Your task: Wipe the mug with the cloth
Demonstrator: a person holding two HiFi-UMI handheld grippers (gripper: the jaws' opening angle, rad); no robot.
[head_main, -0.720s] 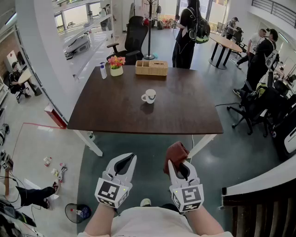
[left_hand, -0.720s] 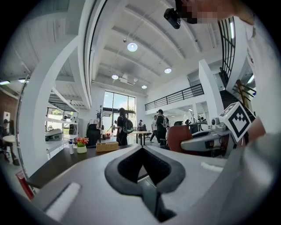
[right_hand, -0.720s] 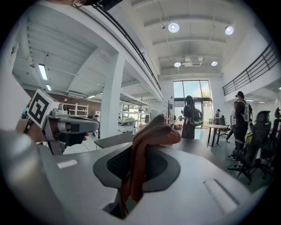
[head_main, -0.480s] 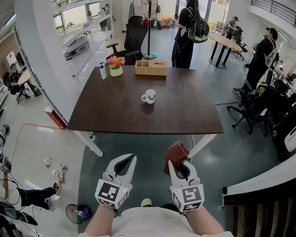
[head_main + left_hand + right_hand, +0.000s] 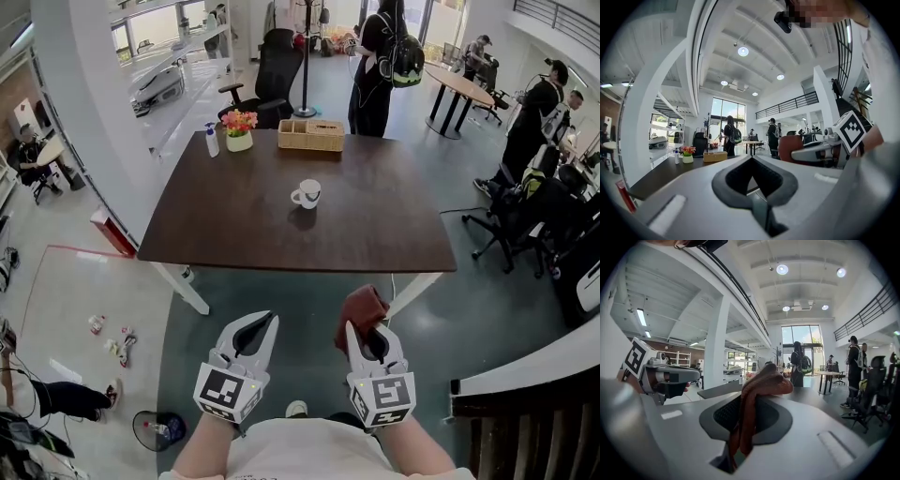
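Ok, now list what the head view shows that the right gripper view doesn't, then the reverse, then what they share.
Head view only: the white mug standing on the dark table, well ahead of both grippers.

Right gripper view only: the ceiling lights and the mezzanine railing.

Both: the reddish-brown cloth pinched in the right gripper, the left gripper shut and empty beside it, and a person with a backpack beyond the table.

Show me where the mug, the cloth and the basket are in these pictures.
mug [image 5: 307, 194], head view, its white body.
cloth [image 5: 766, 379], right gripper view, the bunched top fold.
basket [image 5: 310, 142], head view, its front wall.
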